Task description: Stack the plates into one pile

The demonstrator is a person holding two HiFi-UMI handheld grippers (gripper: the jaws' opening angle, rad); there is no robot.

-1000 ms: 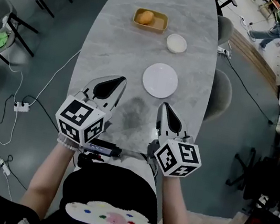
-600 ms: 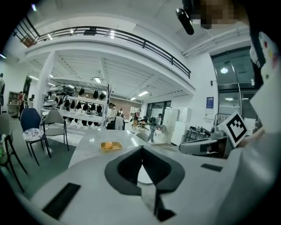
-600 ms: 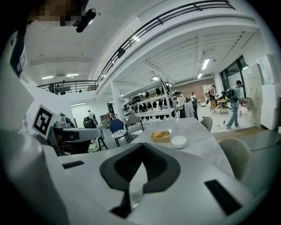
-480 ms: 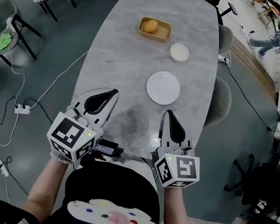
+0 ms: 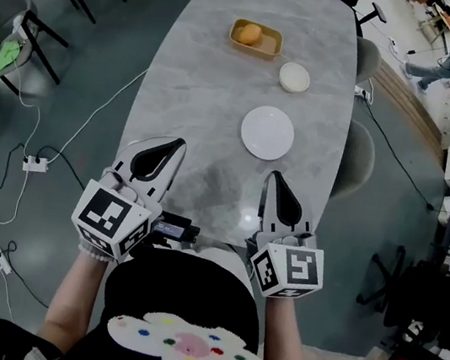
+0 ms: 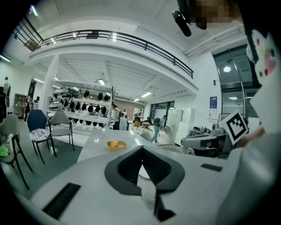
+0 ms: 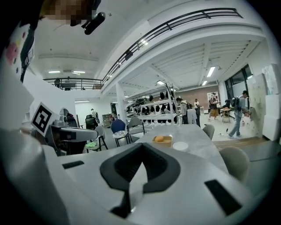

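Both tongs have slipped lower in the frame, the left gripper [image 5: 178, 143] and right gripper [image 5: 276, 177] pinched shut on nothing, while the large plate [image 5: 267, 132] at centre right and the smaller plate [image 5: 294, 77] above it lie apart, forming no pile.

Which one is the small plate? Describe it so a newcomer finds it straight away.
Start at the long grey table and go to its far end, where a tan tray holds an orange fruit. The small plate sits just right of that tray; the larger plate lies alone, nearer the person.
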